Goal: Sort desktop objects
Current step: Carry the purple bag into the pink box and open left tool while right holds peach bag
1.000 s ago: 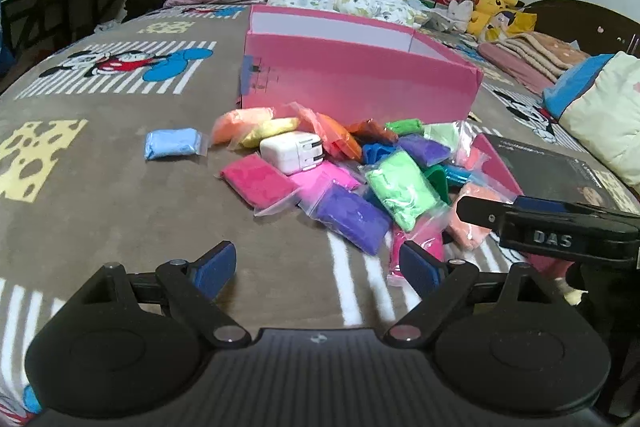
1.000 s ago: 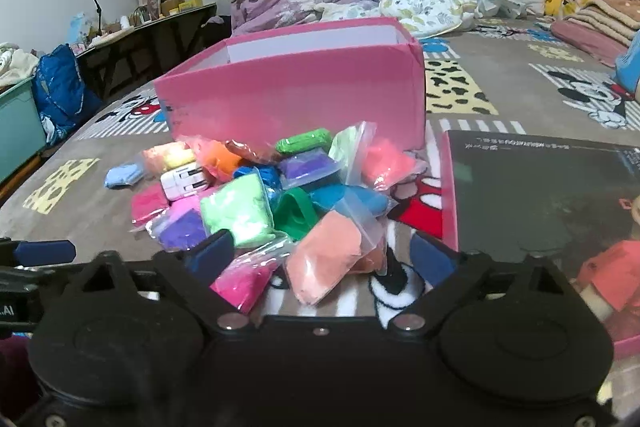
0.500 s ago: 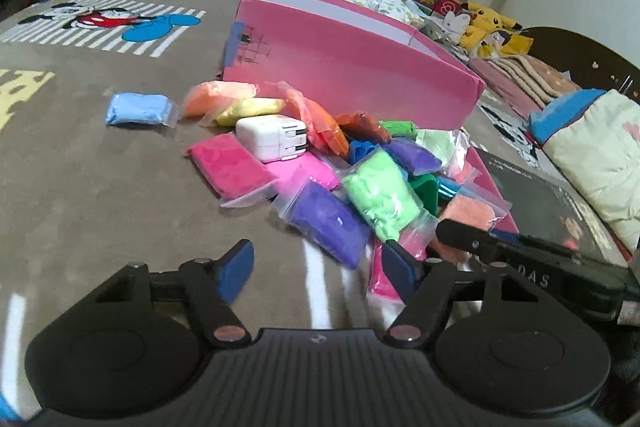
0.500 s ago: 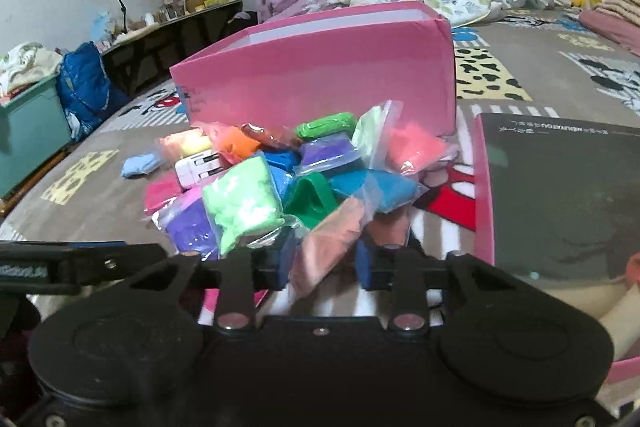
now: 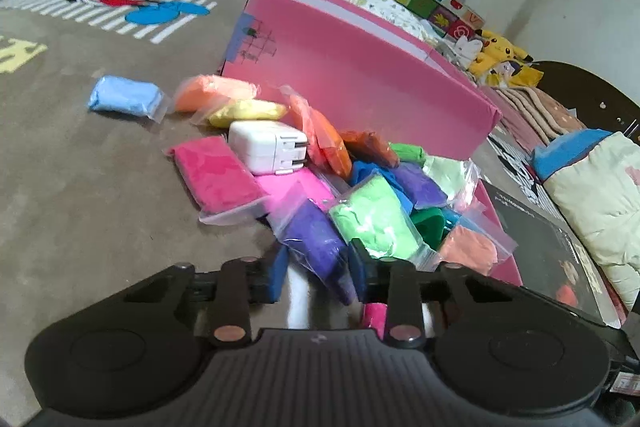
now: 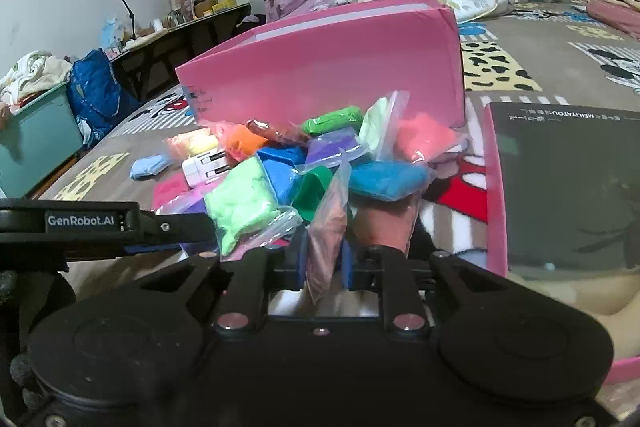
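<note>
Our right tongs (image 6: pixel 325 259) are pinched shut on the salmon bag (image 6: pixel 329 227), which stands on edge between the blue pads at the near side of the pile. Our left tongs (image 5: pixel 318 275) sit at the purple bag (image 5: pixel 318 239), one pad on each side of its near end; the pads look pressed to it, so we take them as gripping it. The pile lies on the bed (image 5: pixel 80 207), right in front of the pink box (image 5: pixel 352 75). In it we see a light green bag (image 5: pixel 374 219) beside the purple one, a magenta bag (image 5: pixel 216 175) to the left, and a white charger (image 5: pixel 266 147) resting on top. A pale blue bag (image 5: pixel 124 99) lies apart to the left. A dark book (image 6: pixel 560 187) lies right of the pile.
</note>
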Tool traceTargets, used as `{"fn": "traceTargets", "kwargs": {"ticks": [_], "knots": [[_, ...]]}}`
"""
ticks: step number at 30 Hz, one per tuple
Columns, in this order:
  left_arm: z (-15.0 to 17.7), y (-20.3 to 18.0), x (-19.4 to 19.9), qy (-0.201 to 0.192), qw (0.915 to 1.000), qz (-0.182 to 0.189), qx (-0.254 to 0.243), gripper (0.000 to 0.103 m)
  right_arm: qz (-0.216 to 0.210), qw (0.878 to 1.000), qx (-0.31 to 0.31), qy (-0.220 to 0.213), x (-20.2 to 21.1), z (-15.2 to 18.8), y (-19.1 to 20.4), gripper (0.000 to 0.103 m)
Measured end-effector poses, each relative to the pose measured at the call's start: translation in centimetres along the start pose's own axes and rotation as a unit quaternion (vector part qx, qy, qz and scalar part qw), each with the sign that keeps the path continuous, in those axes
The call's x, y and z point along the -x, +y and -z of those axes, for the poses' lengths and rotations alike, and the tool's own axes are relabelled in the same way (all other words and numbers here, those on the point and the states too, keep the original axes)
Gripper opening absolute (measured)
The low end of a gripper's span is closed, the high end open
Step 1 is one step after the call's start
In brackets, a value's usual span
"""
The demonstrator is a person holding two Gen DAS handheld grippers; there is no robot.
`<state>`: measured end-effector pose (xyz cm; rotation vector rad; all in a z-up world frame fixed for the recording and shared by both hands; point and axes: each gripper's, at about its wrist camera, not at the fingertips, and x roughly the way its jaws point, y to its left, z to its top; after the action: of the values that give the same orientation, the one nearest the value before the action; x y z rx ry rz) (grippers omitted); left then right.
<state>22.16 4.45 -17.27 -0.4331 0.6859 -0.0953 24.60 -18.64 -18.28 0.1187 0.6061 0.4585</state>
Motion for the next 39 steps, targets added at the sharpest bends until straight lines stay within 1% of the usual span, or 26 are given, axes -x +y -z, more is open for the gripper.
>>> {"fn": "traceTargets", "kwargs": {"ticks": [2,5,14,21,23,28,31,35,39], "knots": [[0.0,-0.1,0.3,-0.005,1.0000,0.001,0.000,0.021,0.002,1.000,-0.002,-0.001,-0.2,0.0,0.0,0.016],[0.0,-0.3,0.8,-0.014,0.9999,-0.002,-0.009,0.017,-0.001,1.000,-0.001,0.000,-0.4,0.1,0.0,0.016],[-0.6,-1.0,4.1,-0.038,0.9985,-0.025,-0.032,0.016,-0.012,1.000,-0.020,-0.007,0.2,-0.2,-0.8,0.014],[-2.1,-2.1,6.4,-0.055,0.9959,-0.035,-0.063,0.016,-0.016,0.998,-0.053,-0.030,1.6,-0.4,-2.2,0.014],[-2.9,-2.5,6.7,-0.060,0.9951,-0.036,-0.070,0.016,-0.020,0.998,-0.057,-0.032,1.6,-0.3,-2.3,0.014],[-5.4,-3.7,6.9,-0.074,0.9923,-0.040,-0.090,0.016,-0.047,0.997,-0.050,-0.036,1.4,-0.3,-1.5,0.014],[-7.3,-4.5,6.6,-0.083,0.9903,-0.042,-0.103,0.016,-0.063,0.996,-0.057,-0.038,1.3,-0.4,-1.6,0.014],[-10.2,-5.5,5.4,-0.088,0.9891,-0.039,-0.111,0.016,-0.077,0.994,-0.067,-0.047,1.4,-0.6,-1.9,0.014],[-13.1,-6.5,3.5,-0.085,0.9887,-0.036,-0.117,0.016,-0.081,0.993,-0.074,-0.051,1.4,-0.7,-2.1,0.014]]}}
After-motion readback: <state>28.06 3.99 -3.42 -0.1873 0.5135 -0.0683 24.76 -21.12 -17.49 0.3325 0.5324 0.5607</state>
